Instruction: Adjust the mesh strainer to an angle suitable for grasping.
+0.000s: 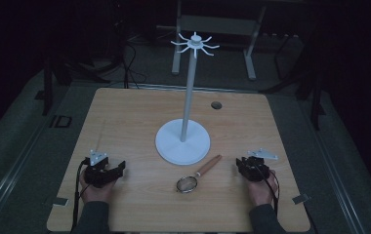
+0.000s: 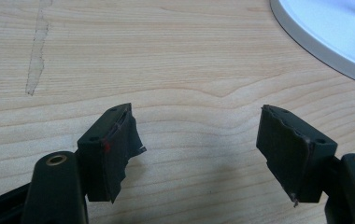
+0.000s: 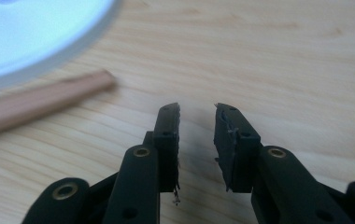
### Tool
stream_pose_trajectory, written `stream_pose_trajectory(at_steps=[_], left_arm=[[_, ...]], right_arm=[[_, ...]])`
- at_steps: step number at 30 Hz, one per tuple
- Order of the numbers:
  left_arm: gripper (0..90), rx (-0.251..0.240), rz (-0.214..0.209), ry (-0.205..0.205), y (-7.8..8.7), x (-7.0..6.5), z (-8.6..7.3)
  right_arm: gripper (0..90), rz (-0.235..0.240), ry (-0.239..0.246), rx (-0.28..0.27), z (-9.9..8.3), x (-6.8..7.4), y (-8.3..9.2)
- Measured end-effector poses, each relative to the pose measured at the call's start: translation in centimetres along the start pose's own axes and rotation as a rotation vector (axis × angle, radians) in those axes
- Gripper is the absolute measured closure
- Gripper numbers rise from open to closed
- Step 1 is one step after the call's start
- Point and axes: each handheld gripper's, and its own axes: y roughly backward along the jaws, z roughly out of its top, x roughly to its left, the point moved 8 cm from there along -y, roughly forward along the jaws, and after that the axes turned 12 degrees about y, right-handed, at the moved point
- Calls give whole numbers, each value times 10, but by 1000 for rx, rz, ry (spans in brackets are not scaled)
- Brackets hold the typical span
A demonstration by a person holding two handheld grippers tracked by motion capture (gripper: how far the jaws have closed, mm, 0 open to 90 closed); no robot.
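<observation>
Nearest the high view's camera, two hands come in from the bottom edge, each holding a black gripper low over the wooden table (image 1: 139, 112). The left gripper (image 1: 117, 168) sits near the table's left front; in the left gripper view its jaws stand wide apart with only bare wood grain between them, and a pale scuff mark (image 2: 36, 51) runs along the wood ahead. The right gripper (image 1: 239, 165) sits near the right front. In the right gripper view its jaws stand a narrow way apart, with nothing between them and the pads touching nothing.

Between the two grippers, a little nearer the right one, lies a magnifying glass (image 1: 197, 174). Its round metal-rimmed lens (image 1: 187, 184) points toward the person and its wooden handle (image 1: 209, 165) angles away to the right, the handle's end just beside the white round base (image 1: 166, 141) of a stand. The handle appears blurred at the left of the right gripper view, well apart from that gripper's jaws.

The stand's slim pole (image 1: 188, 97) rises upright from the base at the table's middle and ends in a ring of short white hooks (image 1: 195, 44). A small dark hole (image 1: 216, 105) shows in the table beyond it.
</observation>
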Motion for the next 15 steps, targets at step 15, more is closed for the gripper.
stream_pose_trajectory(at_steps=[15], left_arm=[[284, 3, 5, -3, 0, 0, 0]], right_arm=[[725, 119, 97, -64, 45, 68, 17]])
